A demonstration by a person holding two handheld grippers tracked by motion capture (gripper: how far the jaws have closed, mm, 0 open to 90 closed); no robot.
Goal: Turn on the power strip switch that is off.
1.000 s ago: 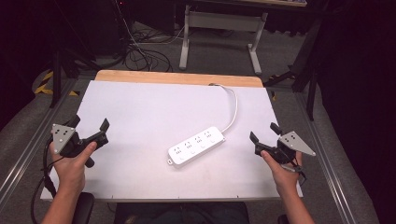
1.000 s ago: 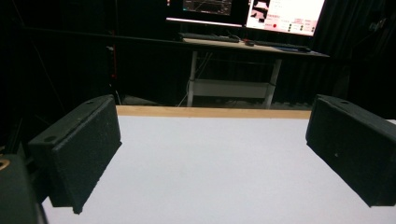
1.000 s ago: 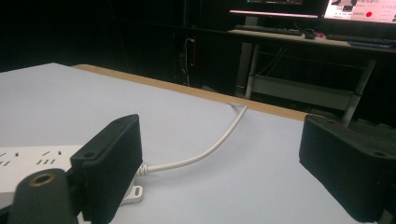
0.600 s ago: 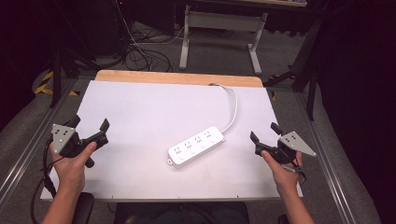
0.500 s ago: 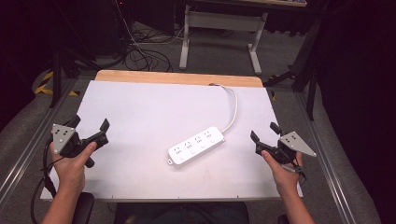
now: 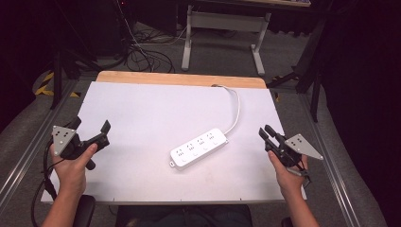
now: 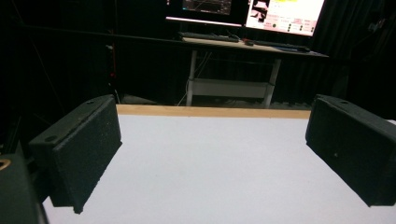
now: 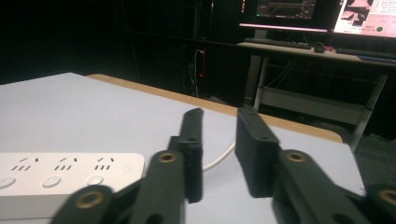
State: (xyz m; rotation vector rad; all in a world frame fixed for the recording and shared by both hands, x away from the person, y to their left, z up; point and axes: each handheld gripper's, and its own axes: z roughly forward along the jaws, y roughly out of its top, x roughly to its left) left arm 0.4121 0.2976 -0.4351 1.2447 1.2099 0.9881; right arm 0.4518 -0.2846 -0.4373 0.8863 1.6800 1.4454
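A white power strip [image 6: 198, 147] lies at an angle near the middle of the white table top [image 6: 151, 104]; its white cable [image 6: 235, 111] runs off toward the far edge. My left gripper [image 6: 91, 126] hovers at the table's left edge, jaws wide apart and empty; in the left gripper view [image 7: 212, 154] bare table lies between them. My right gripper [image 6: 265, 131] is held at the right edge, to the right of the strip, open by a narrow gap with nothing in it. The right gripper view [image 8: 219, 154] has the strip [image 8: 60, 177] at lower left.
A wooden strip [image 6: 179, 78] borders the table's far edge. Behind it stand a desk frame [image 6: 222, 23] and floor cables [image 6: 142, 52]. Lit monitors [image 7: 280, 14] sit on that desk. Metal rails [image 6: 28, 151] run along both sides of the table.
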